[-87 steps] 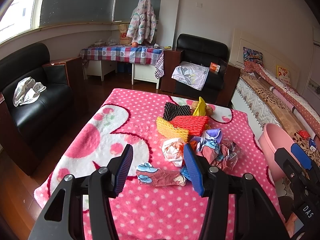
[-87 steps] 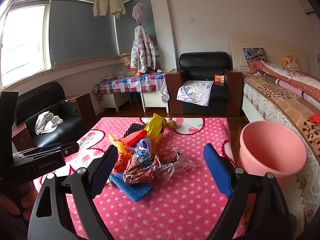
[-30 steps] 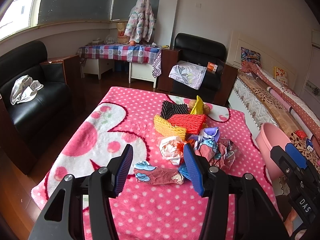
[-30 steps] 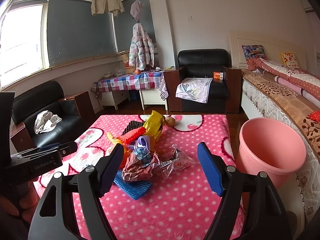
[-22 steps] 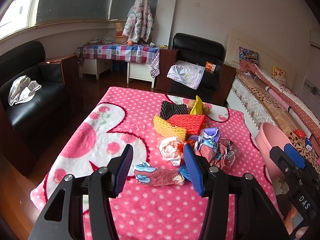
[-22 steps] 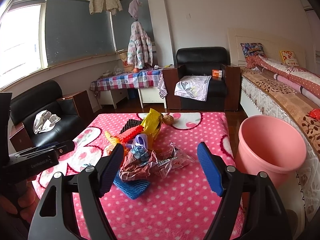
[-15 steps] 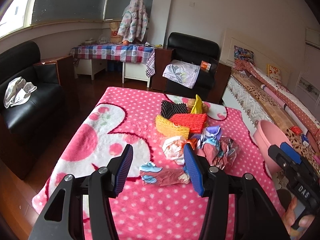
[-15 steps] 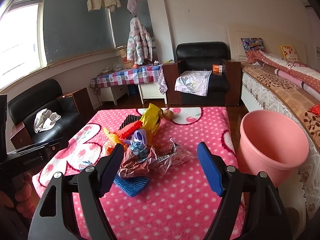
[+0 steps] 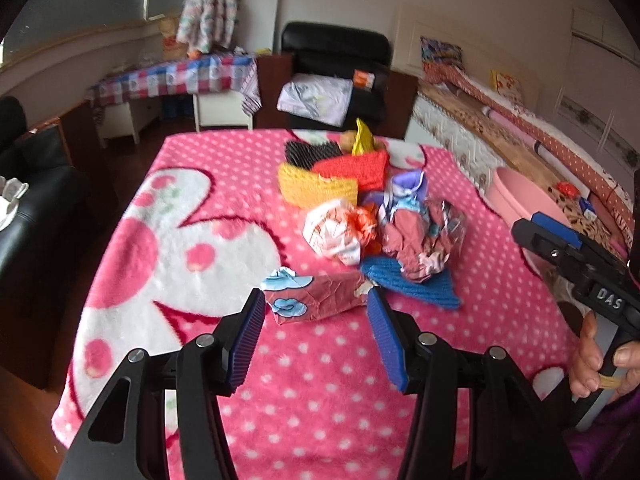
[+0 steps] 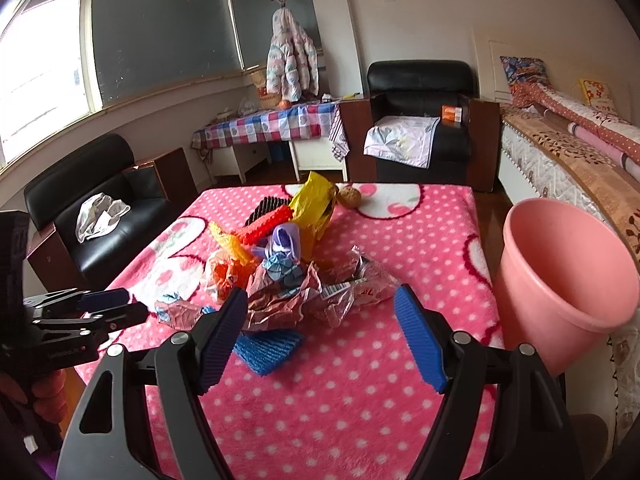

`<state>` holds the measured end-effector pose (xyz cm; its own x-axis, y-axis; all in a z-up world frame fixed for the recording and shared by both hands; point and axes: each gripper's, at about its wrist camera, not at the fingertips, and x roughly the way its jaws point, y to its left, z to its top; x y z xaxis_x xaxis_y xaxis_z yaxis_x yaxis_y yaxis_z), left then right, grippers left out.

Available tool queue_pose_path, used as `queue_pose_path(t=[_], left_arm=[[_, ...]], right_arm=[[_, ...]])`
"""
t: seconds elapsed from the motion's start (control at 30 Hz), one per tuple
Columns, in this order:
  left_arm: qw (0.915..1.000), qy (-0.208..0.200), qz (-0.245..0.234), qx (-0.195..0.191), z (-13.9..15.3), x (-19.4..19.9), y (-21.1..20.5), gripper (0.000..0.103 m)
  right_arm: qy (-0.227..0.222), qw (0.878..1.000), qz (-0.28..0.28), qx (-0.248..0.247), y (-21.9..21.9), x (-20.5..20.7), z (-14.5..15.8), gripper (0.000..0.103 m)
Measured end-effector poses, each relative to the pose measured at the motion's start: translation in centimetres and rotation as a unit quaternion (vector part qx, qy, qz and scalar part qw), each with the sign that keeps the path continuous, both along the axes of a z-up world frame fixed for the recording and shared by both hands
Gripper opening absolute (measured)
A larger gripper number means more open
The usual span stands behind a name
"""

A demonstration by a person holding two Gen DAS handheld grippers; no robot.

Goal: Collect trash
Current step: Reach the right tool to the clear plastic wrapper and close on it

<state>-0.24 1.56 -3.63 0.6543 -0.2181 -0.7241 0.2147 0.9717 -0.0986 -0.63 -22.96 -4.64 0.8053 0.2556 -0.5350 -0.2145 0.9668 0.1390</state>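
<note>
Pink polka-dot blanket (image 9: 320,380) under you, bring your left gripper (image 9: 316,316), jaws spread and empty, down around the crumpled wrapper (image 9: 316,294) lying just ahead, squeeze gently, while your right gripper (image 10: 320,320), also spread and empty, hovers before the trash pile (image 10: 280,264), bucket (image 10: 560,280) waiting far right.

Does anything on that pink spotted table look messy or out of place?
Yes. A heap of crumpled wrappers, foam fruit nets and a yellow bag lies on the blanket, while the pink bucket beside the table looks empty.
</note>
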Motion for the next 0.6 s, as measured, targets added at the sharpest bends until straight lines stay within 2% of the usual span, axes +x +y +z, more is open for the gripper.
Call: queue_pose_path(t=[0.13, 0.23, 0.33, 0.43, 0.53, 0.6], left_arm=[[0.9997, 0.018, 0.013, 0.014, -1.5, 2.0, 0.6, 0.056], [0.9988, 0.043, 0.018, -0.015, -2.5, 3.3, 1.5, 0.056], [0.9979, 0.054, 0.003, -0.036, -3.3, 4.0, 1.6, 0.054], [0.9974, 0.054, -0.013, -0.046, -3.6, 4.3, 1.5, 0.029], [0.9968, 0.050, -0.013, -0.061, -3.7, 4.3, 2.0, 0.011], [0.9964, 0.045, -0.009, -0.071, -3.4, 4.0, 2.5, 0.008]], right_arm=[[0.010, 1.000, -0.001, -0.006, 0.1, 0.5, -0.4, 0.076], [0.019, 1.000, -0.006, -0.005, 0.0, 1.1, -0.7, 0.076], [0.029, 1.000, -0.008, -0.001, 0.0, 1.7, -1.2, 0.076], [0.038, 0.999, -0.007, 0.001, 0.1, 2.1, -1.5, 0.076], [0.045, 0.999, -0.005, 0.001, 0.2, 2.6, -1.7, 0.076], [0.052, 0.999, -0.004, 0.005, 0.3, 2.9, -2.0, 0.076]])
